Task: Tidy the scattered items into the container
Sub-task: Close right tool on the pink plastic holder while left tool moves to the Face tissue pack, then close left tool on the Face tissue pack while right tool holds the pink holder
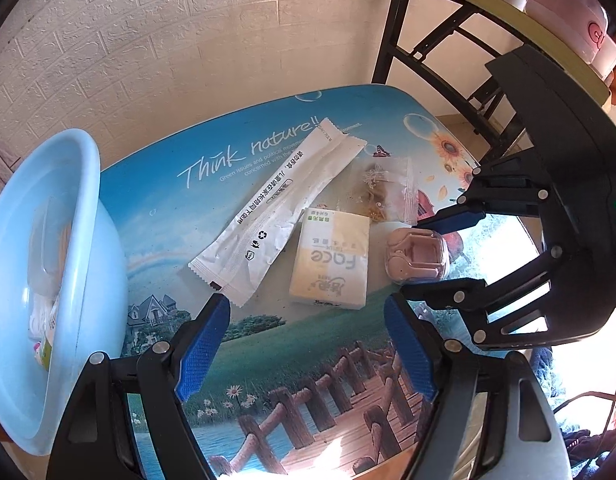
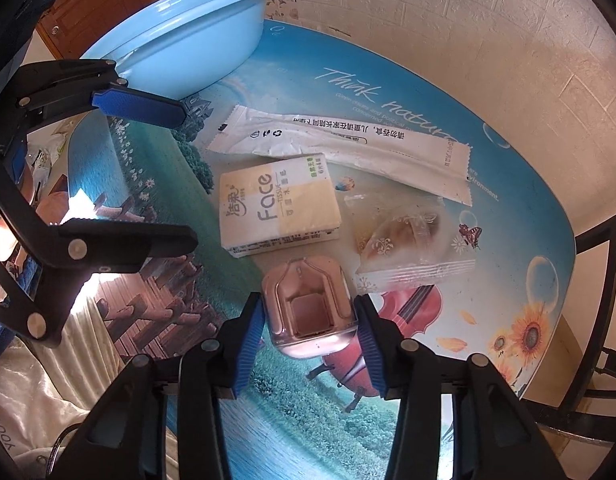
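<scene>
1. Setting: white brick-pattern wall behind a worktop (image 1: 156, 216) printed with a glossy landscape and the words "Think nature!!".
2. Container: pale blue basin (image 1: 48, 240), on the worktop well off to the outer side of the left hand-held gripper (image 1: 306, 344); something pale already lies inside, too unclear to name.
3. Left hand-held gripper: fingers spread wide, holding nothing, hovering above the worktop with the scattered items ahead of it.
4. Right hand-held gripper (image 2: 310, 330): fingers spread, one on each side of the pink case (image 2: 308, 312), pads just beside its side walls; firm contact cannot be told.
5. Pink case: small, rigid, with a clear glossy lid. Judged light, hard and slippery; best taken across its flat sides, low on the body, with an even squeeze so it does not squirt out.
6. Tissue pack (image 2: 278, 204): ahead of the right hand-held gripper, just beyond the case. Judged soft and light; grip across its narrow width.
7. Long white sachet (image 2: 340, 144): beyond the tissue pack, one edge tucked at it. Judged thin and floppy; pinch near the middle.
8. Clear snack packet (image 2: 404, 236): beside the case, ahead and to the outer side. Judged crinkly with crushable contents; take by the sealed edge.
</scene>
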`<state>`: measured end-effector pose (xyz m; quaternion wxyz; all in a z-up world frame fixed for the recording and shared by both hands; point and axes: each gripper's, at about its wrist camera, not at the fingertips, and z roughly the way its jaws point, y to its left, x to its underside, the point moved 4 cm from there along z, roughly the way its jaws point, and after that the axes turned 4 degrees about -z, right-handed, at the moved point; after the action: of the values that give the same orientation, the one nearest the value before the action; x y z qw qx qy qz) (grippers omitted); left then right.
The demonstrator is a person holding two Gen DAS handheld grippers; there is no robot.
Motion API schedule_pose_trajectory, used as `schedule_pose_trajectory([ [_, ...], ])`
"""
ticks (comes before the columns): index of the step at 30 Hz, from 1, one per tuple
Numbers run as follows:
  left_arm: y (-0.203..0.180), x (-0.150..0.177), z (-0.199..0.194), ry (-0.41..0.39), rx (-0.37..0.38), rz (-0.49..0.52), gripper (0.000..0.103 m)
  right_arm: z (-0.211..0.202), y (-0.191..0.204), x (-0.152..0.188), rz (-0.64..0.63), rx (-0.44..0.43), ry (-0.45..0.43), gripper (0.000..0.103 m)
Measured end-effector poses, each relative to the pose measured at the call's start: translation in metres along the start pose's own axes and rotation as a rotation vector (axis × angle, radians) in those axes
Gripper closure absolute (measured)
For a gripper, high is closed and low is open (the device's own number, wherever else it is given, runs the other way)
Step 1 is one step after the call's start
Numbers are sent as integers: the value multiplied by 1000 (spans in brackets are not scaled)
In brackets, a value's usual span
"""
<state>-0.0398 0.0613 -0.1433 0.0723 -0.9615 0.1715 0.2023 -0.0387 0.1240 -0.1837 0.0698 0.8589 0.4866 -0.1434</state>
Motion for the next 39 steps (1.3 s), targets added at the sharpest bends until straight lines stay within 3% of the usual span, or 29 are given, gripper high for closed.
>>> schedule_pose_trajectory([
  [15,-31,-6,26,16,-40,56,36,-9,-20,22,72,24,-3,56],
  [23,-34,-18,38,18,-67,83,39,-10,-21,22,82,20,-10,56],
  [27,-34,-23,41,4,-81,88,48,-11,-22,24,86,17,-11,56],
  [31,-31,-23,48,12,-95,84,48,-11,-22,23,88,19,-13,56],
  [39,-27,-22,53,4,-31,62,45,-11,-21,21,89,23,-8,56],
])
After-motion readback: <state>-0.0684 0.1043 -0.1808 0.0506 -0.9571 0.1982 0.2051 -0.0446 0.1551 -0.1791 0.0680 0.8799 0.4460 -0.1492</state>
